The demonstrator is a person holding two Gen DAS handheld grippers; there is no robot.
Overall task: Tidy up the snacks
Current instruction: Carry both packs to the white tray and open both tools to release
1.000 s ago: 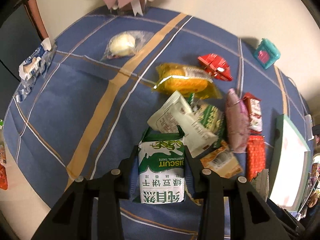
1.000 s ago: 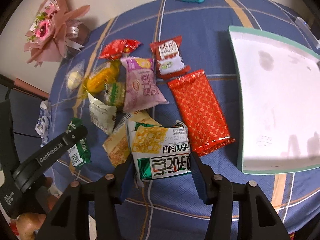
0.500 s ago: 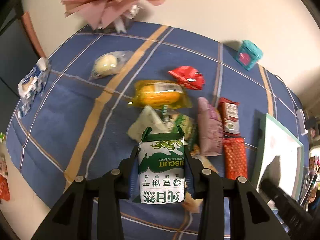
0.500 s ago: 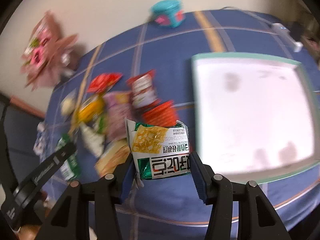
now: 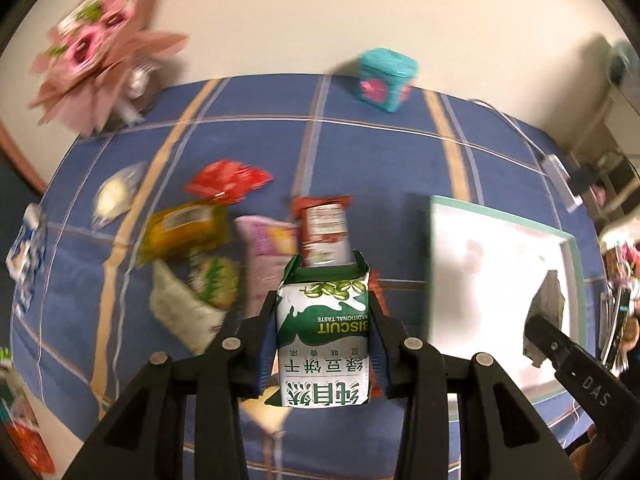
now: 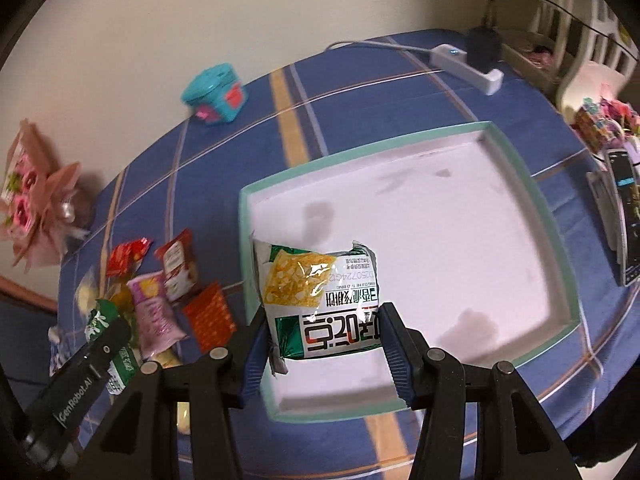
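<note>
Left claw (image 5: 322, 332) grips the green biscuit pack (image 5: 322, 344), right claw (image 6: 322, 330) clamps the cracker pack (image 6: 320, 300) above the tray (image 6: 560, 240) — slick wrappers could slip out mid-carry.

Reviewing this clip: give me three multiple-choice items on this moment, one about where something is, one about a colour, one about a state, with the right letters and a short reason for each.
1. Where is the packet held by the right tongs?
A. Over the tray
B. Over the snack pile
C. Beside the teal box

2. What colour is the tray's rim?
A. Red
B. Pale green
C. Black

3. What state are the left tongs in?
A. Open and holding nothing
B. Shut on a green biscuit packet
C. Shut on a red packet

Answers:
1 A: in the right wrist view the yellow-and-green cracker packet hangs before the tray's white floor, away from the snack pile and the teal box.
2 B: the tray has a pale green rim around a white floor.
3 B: in the left wrist view both pads press the sides of the green biscuit packet.
</note>
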